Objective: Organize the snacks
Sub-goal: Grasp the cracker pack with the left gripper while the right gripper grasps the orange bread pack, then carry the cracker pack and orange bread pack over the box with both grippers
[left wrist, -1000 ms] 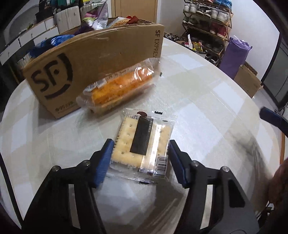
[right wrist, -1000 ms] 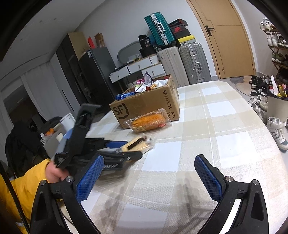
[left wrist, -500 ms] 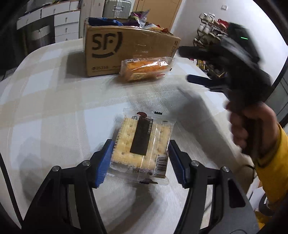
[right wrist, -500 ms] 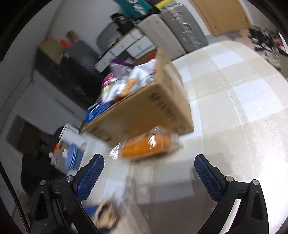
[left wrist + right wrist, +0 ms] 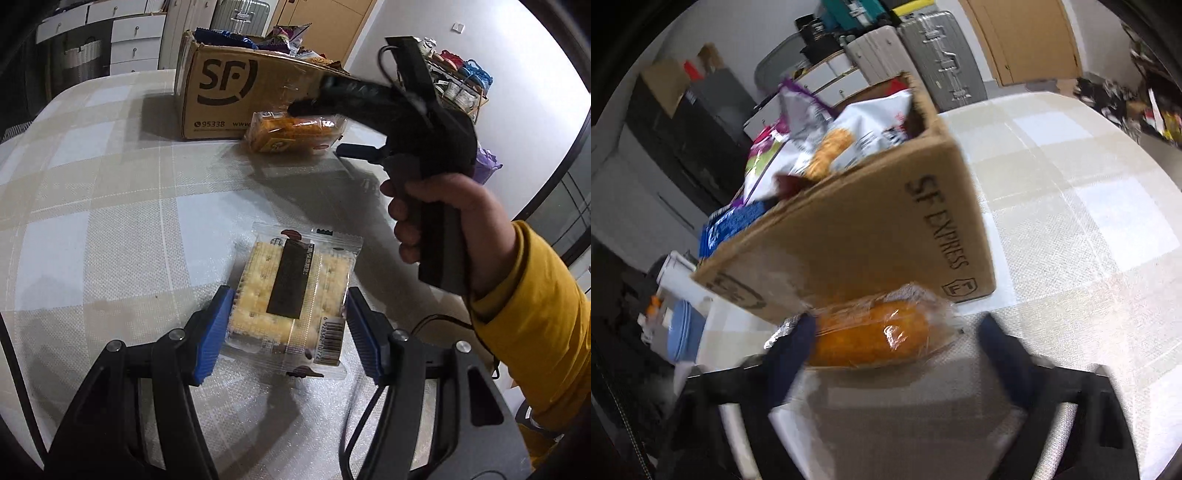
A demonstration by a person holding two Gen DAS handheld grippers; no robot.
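Cardboard is where most of the snacks already are: the SF Express box (image 5: 871,229) stands on the checked tablecloth (image 5: 110,206) with crisp bags and foil packets (image 5: 827,144) heaped inside it, so I judge the sorting well advanced, with two items not yet in. One is the cracker pack (image 5: 291,291), clear-wrapped with a dark label strip, sitting between the blue pads of the left gripper (image 5: 290,328); the pads stand at its two long edges, touching or very nearly so, and whether they press it or merely flank it cannot be told, nor whether it is lifted off the cloth. The other is the orange cake in clear wrap (image 5: 871,336), which lies on the table just in front of the box wall. The right gripper (image 5: 897,350) is spread wide with its fingers on either side of that cake, the left one at the wrapper's end, the right one apart from it; nothing is gripped there. Both snacks, I judge, remain to be boxed. The right wrist view is badly motion-blurred, so the fingers' outline and the wrapper's print are unreadable. In the left wrist view the right gripper's black body hides part of the cake and the box's near corner, and how full the box is lower down stays hidden.
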